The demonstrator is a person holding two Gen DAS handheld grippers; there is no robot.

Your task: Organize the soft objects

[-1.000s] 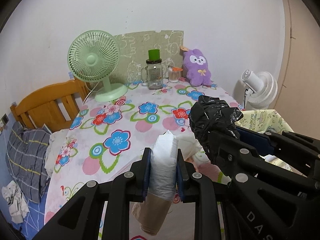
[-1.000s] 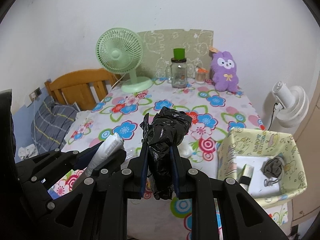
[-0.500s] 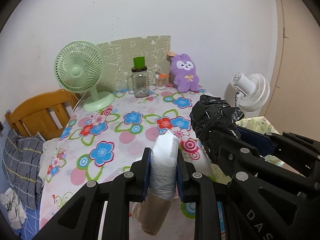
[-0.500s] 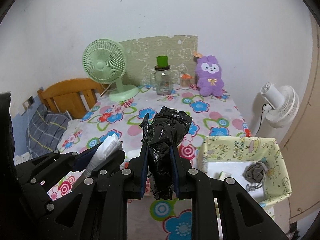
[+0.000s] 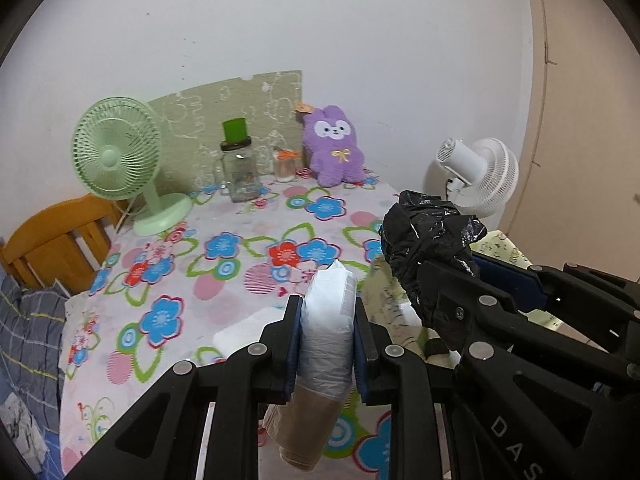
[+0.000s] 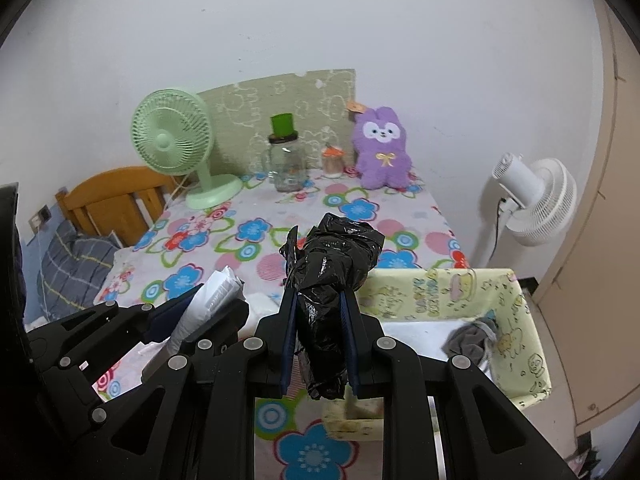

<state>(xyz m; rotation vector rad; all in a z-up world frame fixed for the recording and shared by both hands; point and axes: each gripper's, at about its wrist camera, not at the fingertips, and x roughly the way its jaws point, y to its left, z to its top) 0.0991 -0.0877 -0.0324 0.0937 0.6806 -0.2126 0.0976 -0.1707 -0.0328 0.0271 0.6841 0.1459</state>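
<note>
My left gripper [image 5: 327,322] is shut on a rolled white and tan plastic bag [image 5: 328,332], held above the near end of the flowered table [image 5: 224,264]. My right gripper [image 6: 318,320] is shut on a crumpled black plastic bag [image 6: 328,280]; the bag also shows in the left wrist view [image 5: 430,240], to the right of the white one. The white bag also shows in the right wrist view [image 6: 208,300]. A yellow patterned fabric bin [image 6: 516,320] stands just right of the table, with a grey cloth [image 6: 472,338] inside. A purple plush rabbit [image 6: 382,148] sits at the table's far end.
A green desk fan [image 6: 176,148], a glass jar with a green cup on it [image 6: 286,160] and a small orange-lidded jar [image 6: 333,160] stand at the far end. A white floor fan [image 6: 532,200] stands right. A wooden chair [image 6: 112,204] and plaid cloth [image 6: 68,264] are left.
Both grippers, still holding their bags, have pulled back and swung right. The table looks farther away and the yellow bin has come closer below the right gripper.
</note>
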